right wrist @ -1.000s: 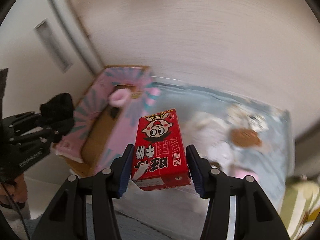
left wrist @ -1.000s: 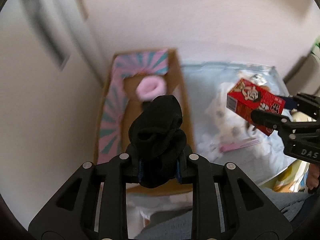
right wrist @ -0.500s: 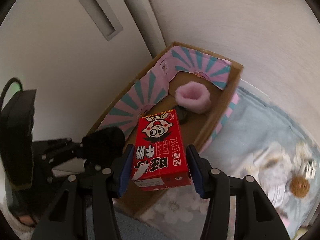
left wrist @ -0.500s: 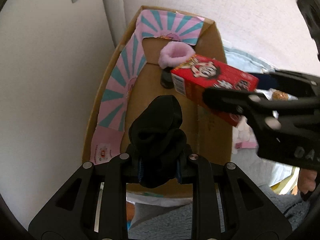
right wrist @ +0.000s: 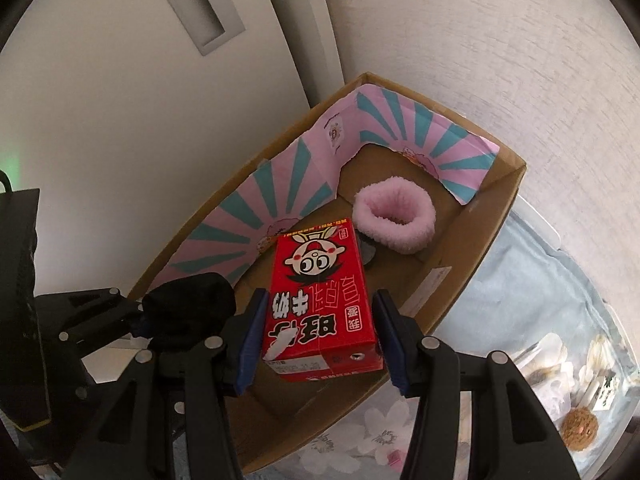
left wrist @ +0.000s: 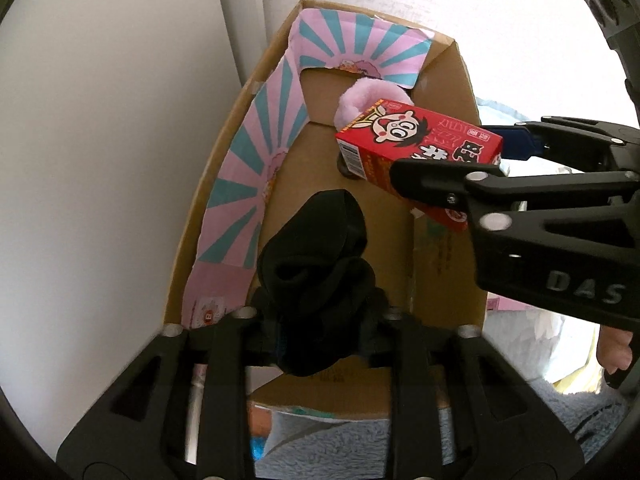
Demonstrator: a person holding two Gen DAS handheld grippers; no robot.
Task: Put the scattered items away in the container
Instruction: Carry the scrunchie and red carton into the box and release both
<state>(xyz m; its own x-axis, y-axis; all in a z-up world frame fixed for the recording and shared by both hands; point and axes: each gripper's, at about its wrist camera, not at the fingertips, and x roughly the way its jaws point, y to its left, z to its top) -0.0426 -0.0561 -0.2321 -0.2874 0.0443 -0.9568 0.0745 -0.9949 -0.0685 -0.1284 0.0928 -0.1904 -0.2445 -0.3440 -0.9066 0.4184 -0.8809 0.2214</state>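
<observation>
Both tongs are clamped on their loads above the cardboard box (right wrist: 496, 236). Seen from its own wrist view, the left gripper (left wrist: 320, 320) points forward and down over the near end of the box, its jaws drawn close together and pinching a bunched black sock (left wrist: 316, 268) whose bulk bulges up above the fingertips. From the right wrist view the same sock (right wrist: 190, 300) shows as a dark lump at the box's near left wall, with the left gripper (right wrist: 140, 316) reaching in from the left edge. The right gripper (right wrist: 320, 332) reaches in level over the middle of the box, its blue-padded fingers (right wrist: 250, 340) set wider apart and pressed flat against the two long sides of a red milk carton (right wrist: 320, 300), which sticks out forward with its cartoon face upward. In the left wrist view the carton (left wrist: 416, 148) hangs tilted across the box from the right, the right gripper (left wrist: 460, 160) closed around it, and part of the person's hand (left wrist: 614, 348) shows at the lower right. Inside the box, against the far end lined with pink and teal striped paper (right wrist: 424, 132), lies a fluffy pink ring (right wrist: 394, 220); a small dark object beside it is partly hidden by the carton. Right of the box lies a pale blue floral cloth (right wrist: 532, 304) with a brown round item (right wrist: 580, 428) on it.
</observation>
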